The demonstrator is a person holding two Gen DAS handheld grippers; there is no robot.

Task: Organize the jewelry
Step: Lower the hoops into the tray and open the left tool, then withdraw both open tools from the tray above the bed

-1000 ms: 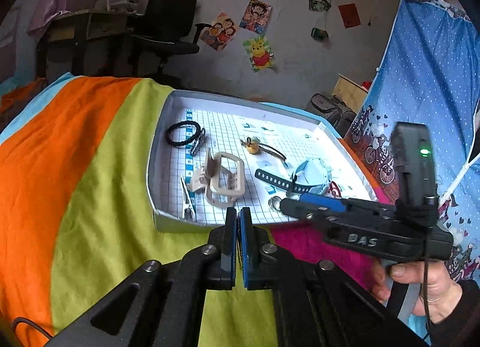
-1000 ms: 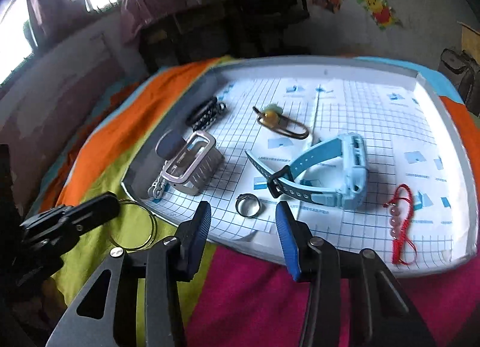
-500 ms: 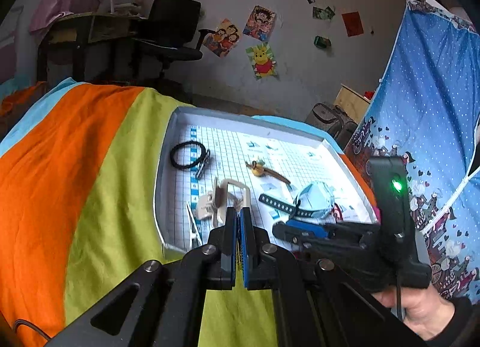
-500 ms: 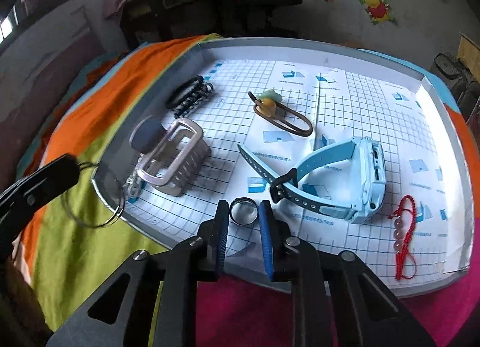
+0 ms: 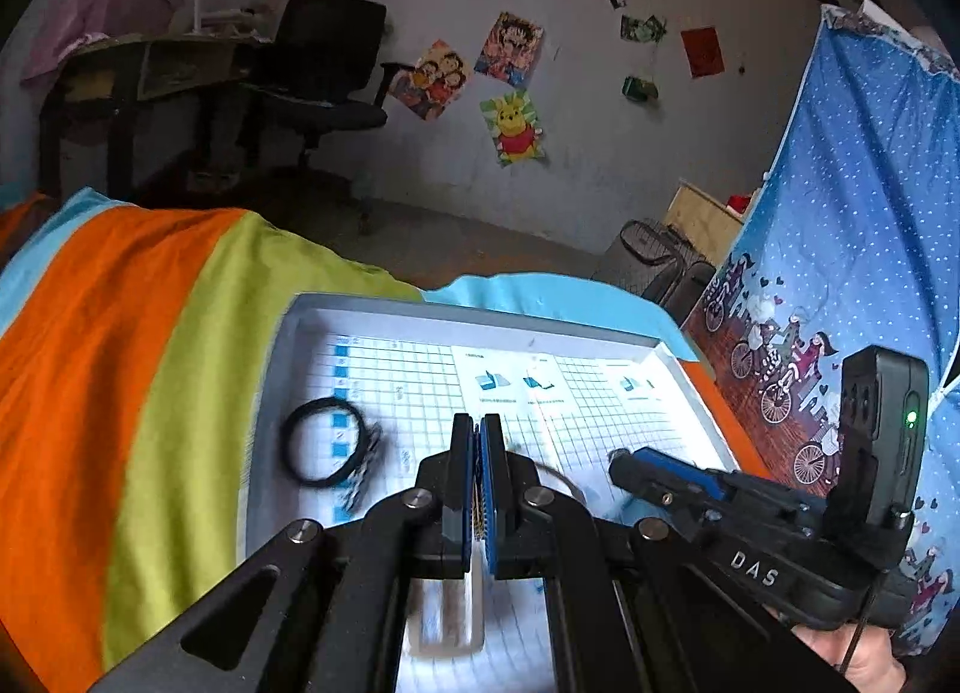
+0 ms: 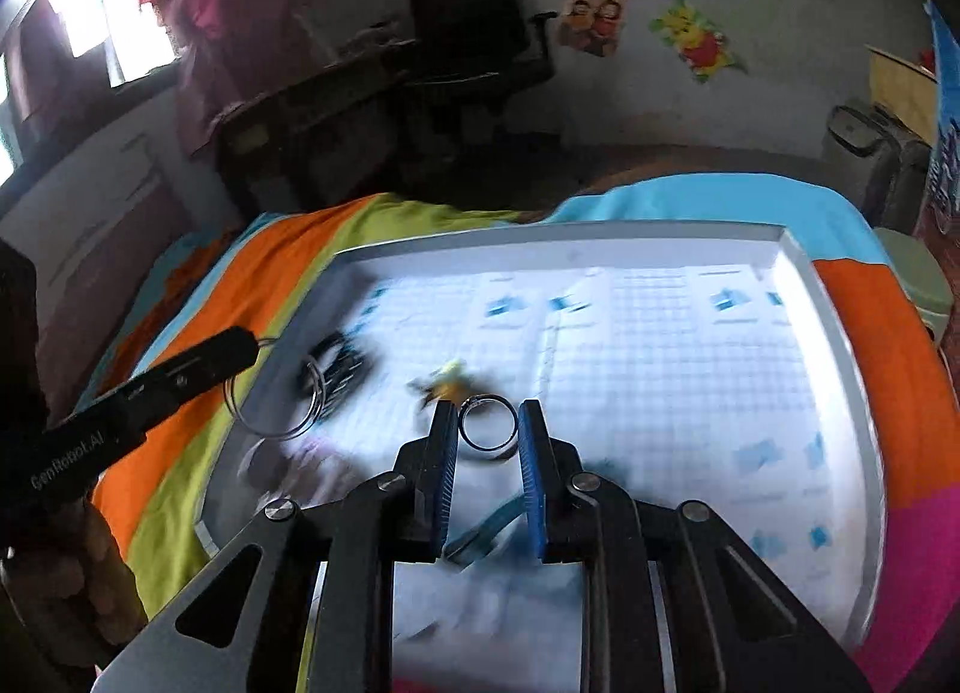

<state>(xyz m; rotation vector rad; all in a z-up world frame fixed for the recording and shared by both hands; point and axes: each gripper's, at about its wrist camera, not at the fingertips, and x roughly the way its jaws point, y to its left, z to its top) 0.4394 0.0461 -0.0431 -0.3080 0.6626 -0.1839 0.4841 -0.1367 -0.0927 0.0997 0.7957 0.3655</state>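
Between the right gripper [image 6: 487, 441] pads sits a silver ring [image 6: 487, 424], pinched at its rim, above the white tray [image 6: 837, 333]. Left gripper [image 5: 478, 489] clamps thin wire bangles [image 6: 276, 399] near the tray's left wall. Risk: the ring's narrow rim may pivot out and drop onto the striped blanket [image 5: 120, 363].

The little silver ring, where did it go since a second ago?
The right gripper closed on the silver ring and lifted it off the tray. The left gripper moved forward over the tray, staying shut on the thin wire bangles. The black hair tie stayed put.
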